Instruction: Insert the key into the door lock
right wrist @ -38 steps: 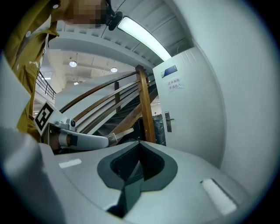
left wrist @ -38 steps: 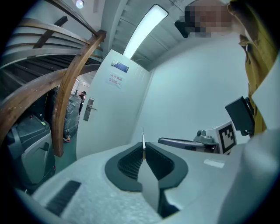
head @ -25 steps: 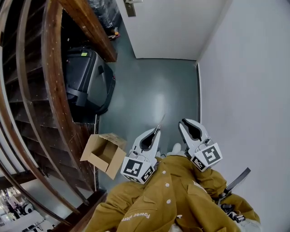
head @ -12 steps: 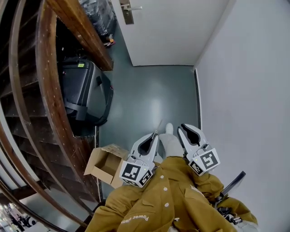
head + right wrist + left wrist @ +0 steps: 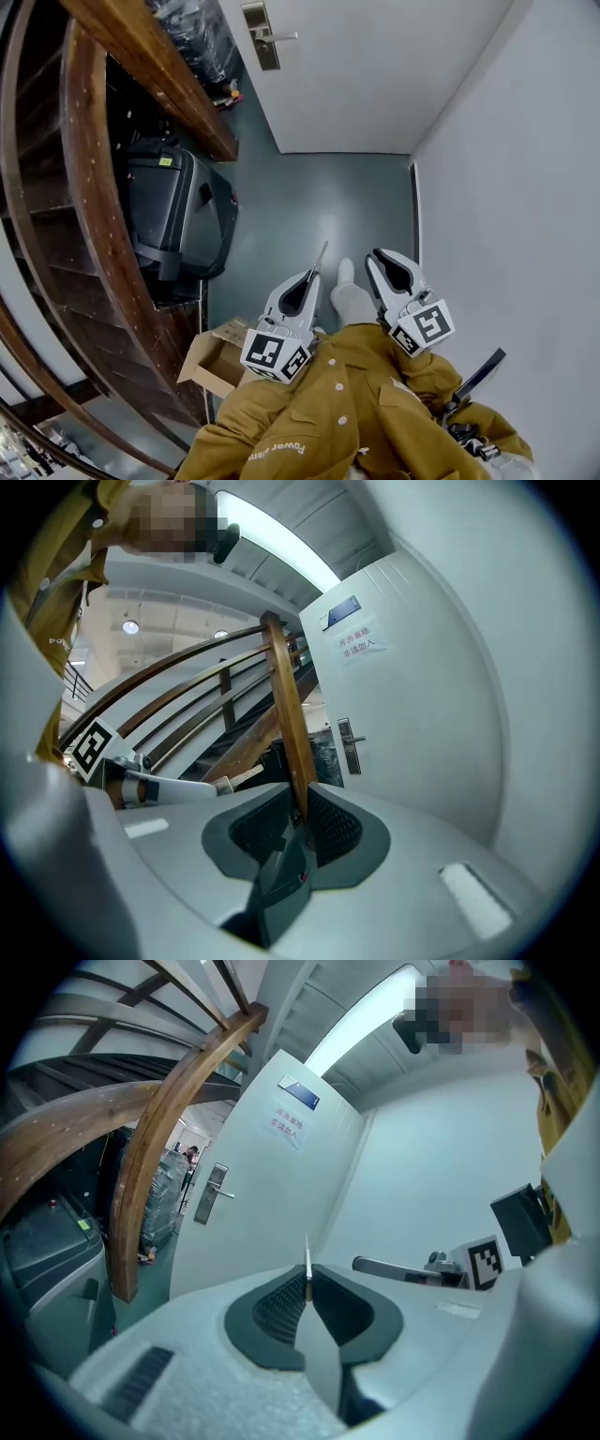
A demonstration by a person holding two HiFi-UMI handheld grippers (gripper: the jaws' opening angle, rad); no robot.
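My left gripper is shut on a thin metal key, whose blade sticks out past the tips toward the door. In the left gripper view the key stands edge-on between the dark pads of the left gripper. The white door lies ahead, with its metal handle and lock plate at its left edge, well away from the key. The lock plate is small and distant. My right gripper hangs beside the left one, shut and empty. Its tips meet.
A black suitcase stands left under the wooden stair rail. An open cardboard box lies on the floor by my left side. A white wall closes the right. Grey-green floor runs to the door.
Both grippers have travelled forward toward the door. The handle and lock plate have come fully into view; the suitcase and box have slid back toward me. The key stays gripped.
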